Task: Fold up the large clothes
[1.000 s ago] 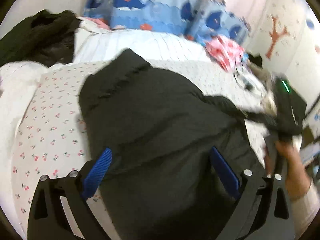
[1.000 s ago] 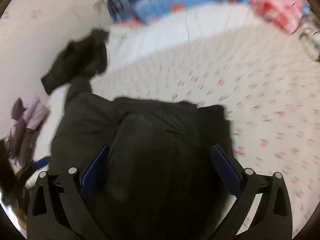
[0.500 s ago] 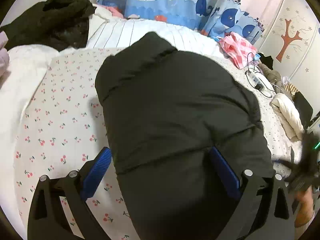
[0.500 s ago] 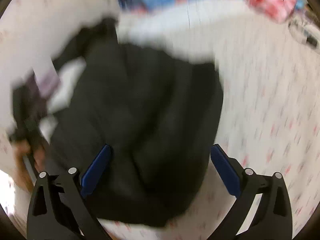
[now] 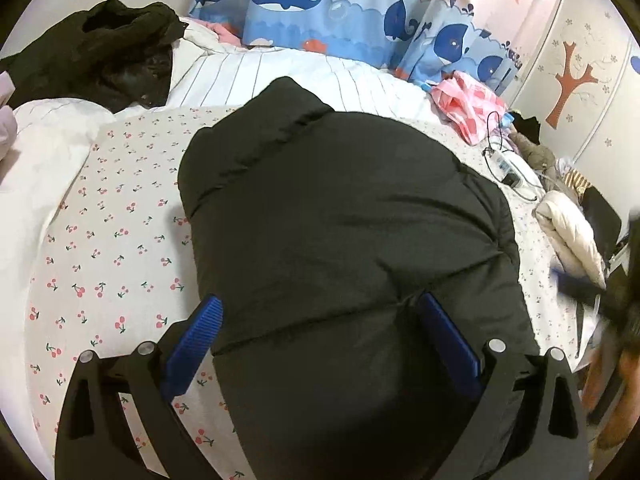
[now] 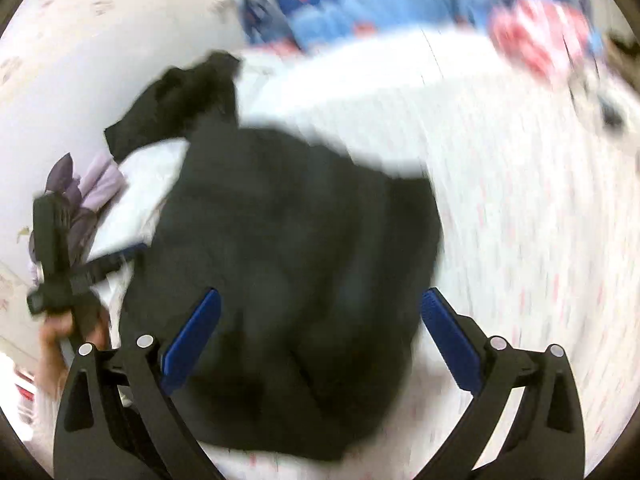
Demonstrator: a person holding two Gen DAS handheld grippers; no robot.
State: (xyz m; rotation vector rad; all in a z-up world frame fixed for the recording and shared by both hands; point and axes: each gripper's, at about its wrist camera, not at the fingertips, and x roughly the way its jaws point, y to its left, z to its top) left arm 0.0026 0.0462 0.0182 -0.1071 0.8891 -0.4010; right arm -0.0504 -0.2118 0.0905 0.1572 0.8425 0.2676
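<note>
A black puffer jacket (image 5: 344, 240) lies folded in a thick bundle on the cherry-print bedsheet (image 5: 112, 248). My left gripper (image 5: 320, 344) is open and empty, its blue pads above the jacket's near end. My right gripper (image 6: 320, 336) is open and empty over the same jacket (image 6: 288, 248); that view is blurred by motion. The right gripper shows blurred at the right edge of the left wrist view (image 5: 600, 292). The left gripper shows at the left in the right wrist view (image 6: 60, 264).
A second black garment (image 5: 100, 52) lies at the far left near the white striped duvet (image 5: 280, 76). Whale-print curtains (image 5: 340, 12) hang behind. A pink cloth (image 5: 468, 104), a cable with charger (image 5: 504, 168) and a cream jacket (image 5: 568, 232) sit at the right.
The sleeve my right gripper held out to the right a second ago now lies folded on the jacket. The right gripper has let go and pulled back to the right. The left view rose slightly.
</note>
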